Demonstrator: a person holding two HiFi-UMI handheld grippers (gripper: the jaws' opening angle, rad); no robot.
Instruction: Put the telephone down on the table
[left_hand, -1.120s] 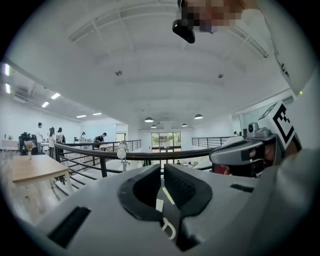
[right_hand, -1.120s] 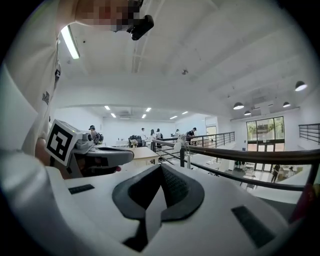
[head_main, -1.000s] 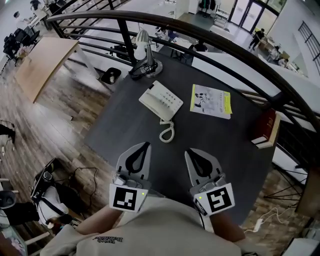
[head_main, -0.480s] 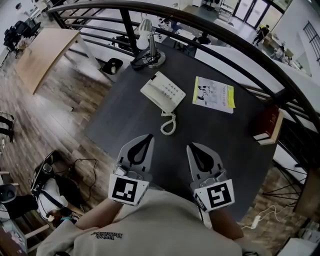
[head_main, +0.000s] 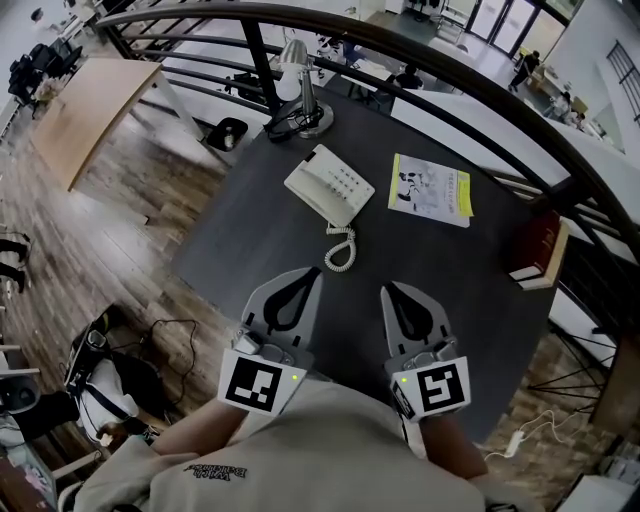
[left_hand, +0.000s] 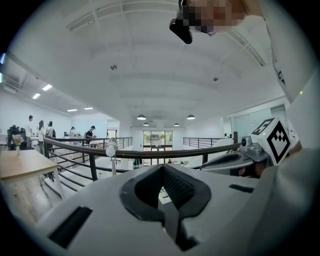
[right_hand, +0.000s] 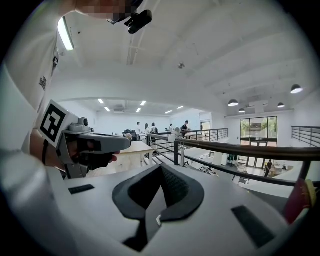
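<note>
Hovering side by side over the near edge of the dark table (head_main: 250, 240), both grippers point out toward 12 o'clock, held almost level, with bare forearms running back under a pale shirt (head_main: 330, 450).

The left gripper (head_main: 310, 275) leans a little toward 1 o'clock. Its jaws are pressed together at the tips with nothing between them, leaving only the hollow between the pads. Its marker cube (head_main: 255, 385) shows a black-and-white square pattern.

The right gripper (head_main: 389, 288) leans slightly toward 11 o'clock, so the two tips sit near each other but apart. Its jaws are likewise closed and empty, and its cube (head_main: 433, 387) carries its own square pattern.

The phone (head_main: 328, 185), white, lies flat on the table at 12 o'clock from the grippers, well apart from both. Its coiled cord (head_main: 340, 250) trails toward 6 o'clock.

A lamp (head_main: 295, 95) stands at 11 o'clock from the phone. A booklet (head_main: 432, 190) with a yellow strip lies at 3 o'clock, its print too small to read. A red book (head_main: 535, 255) sits at the table's 4 o'clock edge.

Dark lettering on the shirt near the bottom edge cannot be read.
</note>
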